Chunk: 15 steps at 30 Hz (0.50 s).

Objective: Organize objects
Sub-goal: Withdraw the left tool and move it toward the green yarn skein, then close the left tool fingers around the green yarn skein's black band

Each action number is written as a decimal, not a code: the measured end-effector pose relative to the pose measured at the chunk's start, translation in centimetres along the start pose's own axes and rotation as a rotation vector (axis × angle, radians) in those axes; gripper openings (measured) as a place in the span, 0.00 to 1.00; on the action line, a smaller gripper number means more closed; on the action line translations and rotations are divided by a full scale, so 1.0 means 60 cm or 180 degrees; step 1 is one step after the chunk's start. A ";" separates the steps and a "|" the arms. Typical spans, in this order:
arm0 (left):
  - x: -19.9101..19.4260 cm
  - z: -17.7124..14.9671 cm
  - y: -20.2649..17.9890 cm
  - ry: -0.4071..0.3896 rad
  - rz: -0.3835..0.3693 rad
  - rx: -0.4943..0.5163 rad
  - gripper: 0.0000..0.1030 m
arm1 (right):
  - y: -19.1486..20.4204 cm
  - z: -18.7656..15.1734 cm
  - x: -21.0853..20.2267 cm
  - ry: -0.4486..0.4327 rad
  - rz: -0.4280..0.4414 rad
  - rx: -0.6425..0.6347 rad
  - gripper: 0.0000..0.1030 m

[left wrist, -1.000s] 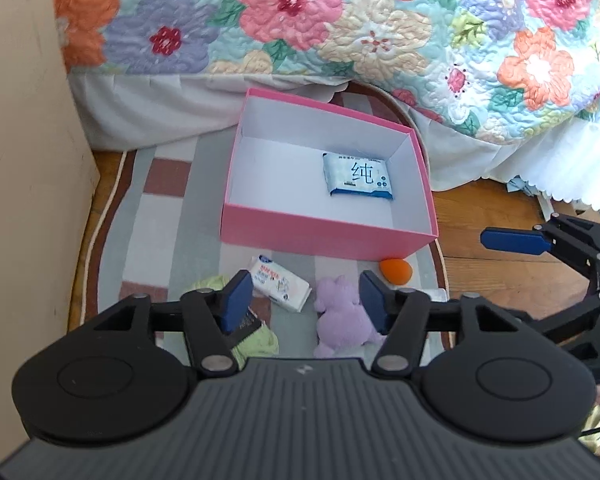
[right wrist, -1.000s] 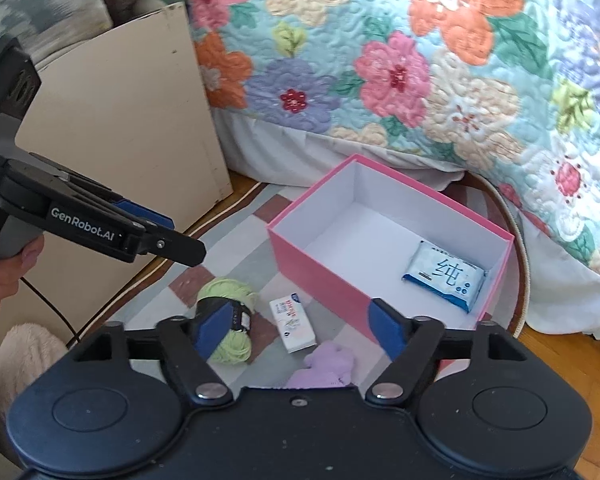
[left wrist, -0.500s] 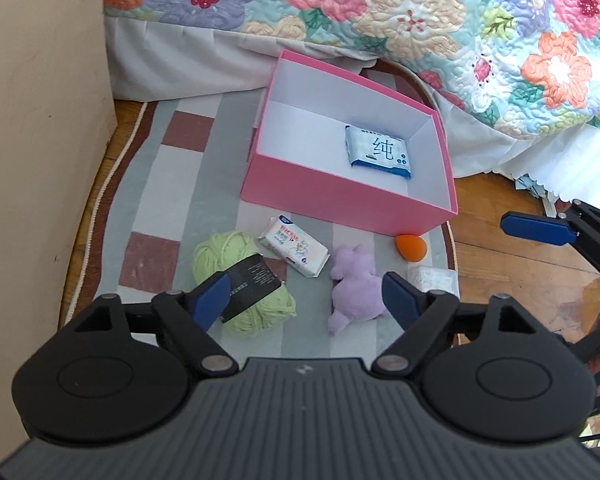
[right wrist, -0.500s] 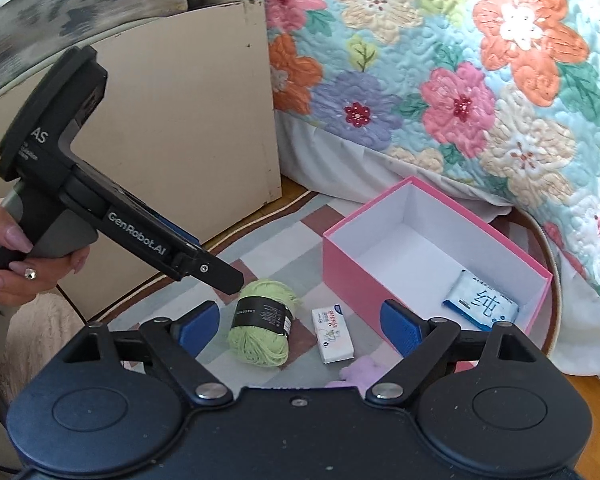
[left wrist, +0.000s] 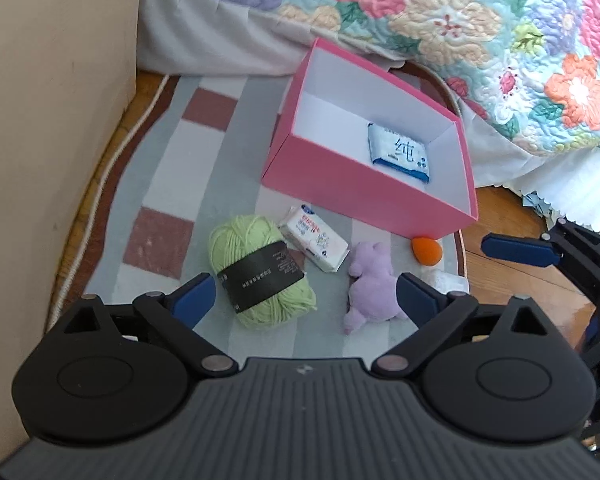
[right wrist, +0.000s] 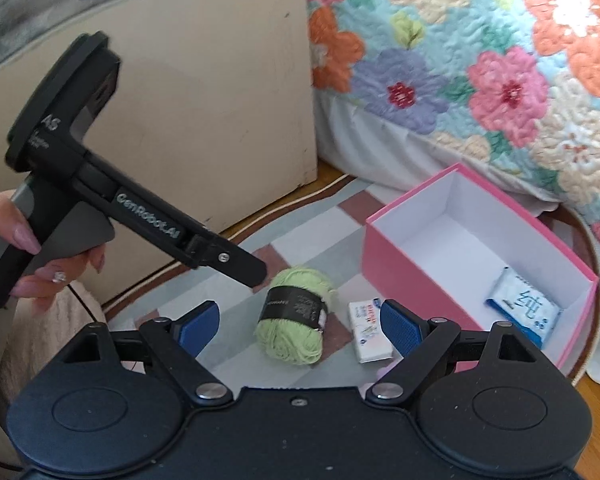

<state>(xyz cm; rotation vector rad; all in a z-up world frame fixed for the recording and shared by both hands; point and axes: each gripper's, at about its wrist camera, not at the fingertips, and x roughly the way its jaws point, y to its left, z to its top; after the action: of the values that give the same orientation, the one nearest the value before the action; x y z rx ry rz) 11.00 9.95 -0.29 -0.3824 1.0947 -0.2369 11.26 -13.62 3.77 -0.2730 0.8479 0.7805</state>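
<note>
Both grippers have dropped closer to the rug (left wrist: 168,160), left gripper (left wrist: 300,300) jaws just opening wide and empty over the green yarn (left wrist: 260,272), right gripper (right wrist: 300,326) wide, empty; one blue packet (left wrist: 398,152) lies in the pink box (left wrist: 360,200), yarn, white packet (left wrist: 314,238), purple plush (left wrist: 370,284), orange piece (left wrist: 426,250) remain outside.

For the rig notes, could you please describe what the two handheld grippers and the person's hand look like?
Both are matte black plastic with two round housings, hinged linkage arms with silver pivot pins, and blue textured finger pads. Seen from the right wrist view, the left gripper has a grey pistol handle and white "GenRobot.AI" lettering along its black body. The hand around that handle has long pink nails and a sparkly ring; no sleeve shows.
</note>
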 end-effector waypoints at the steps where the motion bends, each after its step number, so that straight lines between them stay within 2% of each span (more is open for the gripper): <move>1: 0.007 -0.002 0.006 0.0017 0.0010 -0.0023 0.95 | 0.002 -0.001 0.007 0.0035 0.0018 -0.0028 0.88; 6: 0.037 -0.011 0.032 0.0119 -0.0016 -0.0127 0.95 | 0.015 -0.004 0.046 0.0212 0.0027 -0.0091 0.88; 15: 0.077 -0.020 0.063 0.0261 -0.0074 -0.0285 0.95 | 0.006 -0.014 0.109 0.0295 0.0057 0.0102 0.88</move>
<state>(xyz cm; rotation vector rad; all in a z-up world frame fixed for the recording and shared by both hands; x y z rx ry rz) 11.98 11.47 -6.13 -0.4690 1.1848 -0.2260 13.20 -10.50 -1.72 -0.2751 0.9505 0.7748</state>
